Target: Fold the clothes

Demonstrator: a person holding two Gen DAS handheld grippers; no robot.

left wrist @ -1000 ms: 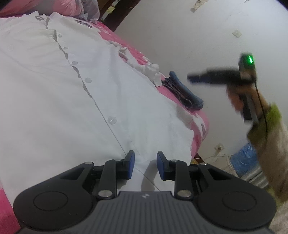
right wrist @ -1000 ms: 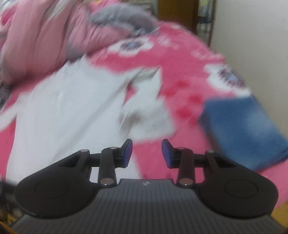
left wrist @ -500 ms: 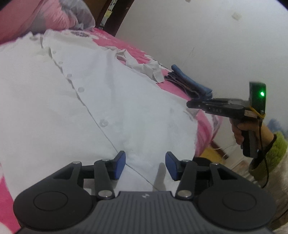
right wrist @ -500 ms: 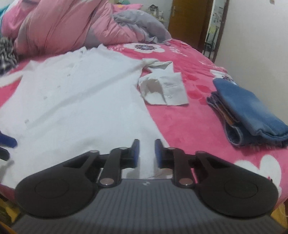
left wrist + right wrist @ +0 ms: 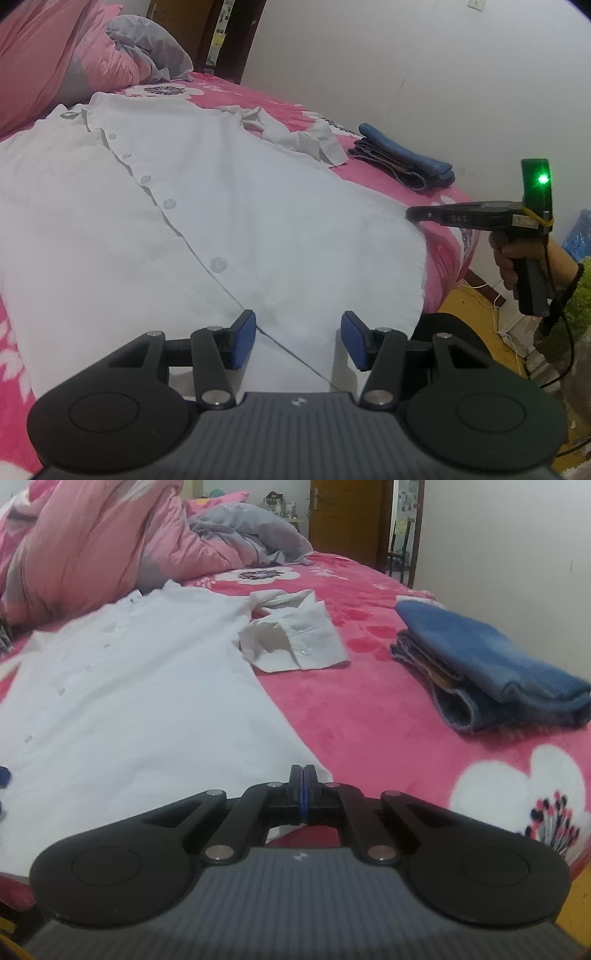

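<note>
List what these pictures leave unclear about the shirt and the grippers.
- Shirt hem corner, right wrist view: the shut right gripper covers it, so a pinch is unconfirmed.
- Shirt's left side, left wrist view: cut off by the frame edge.
- Left gripper open; hem beneath hidden by its body.

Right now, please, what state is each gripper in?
Left gripper: open, empty, over the white buttoned cotton shirt.
Right gripper: shut at the shirt's hem corner; grip cannot be told.

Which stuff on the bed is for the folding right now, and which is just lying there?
For the folding:
- white shirt, spread flat, buttons up
- right gripper, fingers shut at the shirt's bottom corner
- left gripper, fingers open over the hem

Just lying there:
- folded jeans
- pink quilt
- grey cloth
</note>
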